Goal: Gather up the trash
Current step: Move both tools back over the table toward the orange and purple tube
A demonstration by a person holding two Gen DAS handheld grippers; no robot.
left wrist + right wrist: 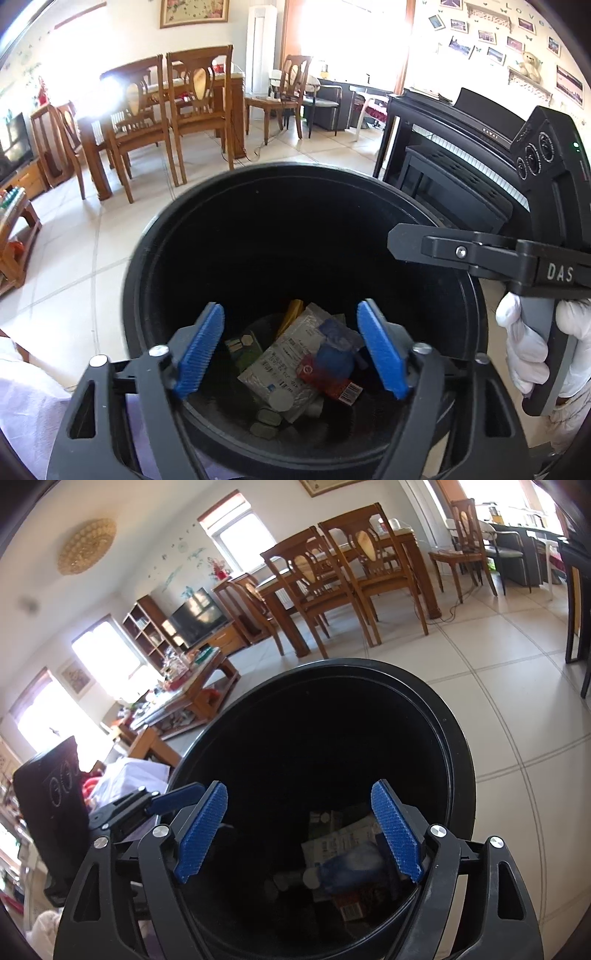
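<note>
A round black trash bin [147, 280] stands on the tiled floor; it also fills the right wrist view [458, 760]. At its bottom lies trash [295, 362]: a white printed packet, a red wrapper with a barcode, a blue piece, a yellow wrapper and pill blisters; it also shows in the right wrist view [343, 845]. My left gripper [291, 347] hangs over the bin's near rim, blue pads wide apart and empty. My right gripper [299, 834] is also open and empty over the rim. The right gripper's body [480, 254], held by a white-gloved hand, reaches over the bin from the right.
A wooden dining table with chairs [166, 110] stands behind the bin. A black piano and bench [454, 162] stand at the right. A cluttered coffee table [184, 698] and TV stand are at the left. White cloth [29, 398] lies beside the bin.
</note>
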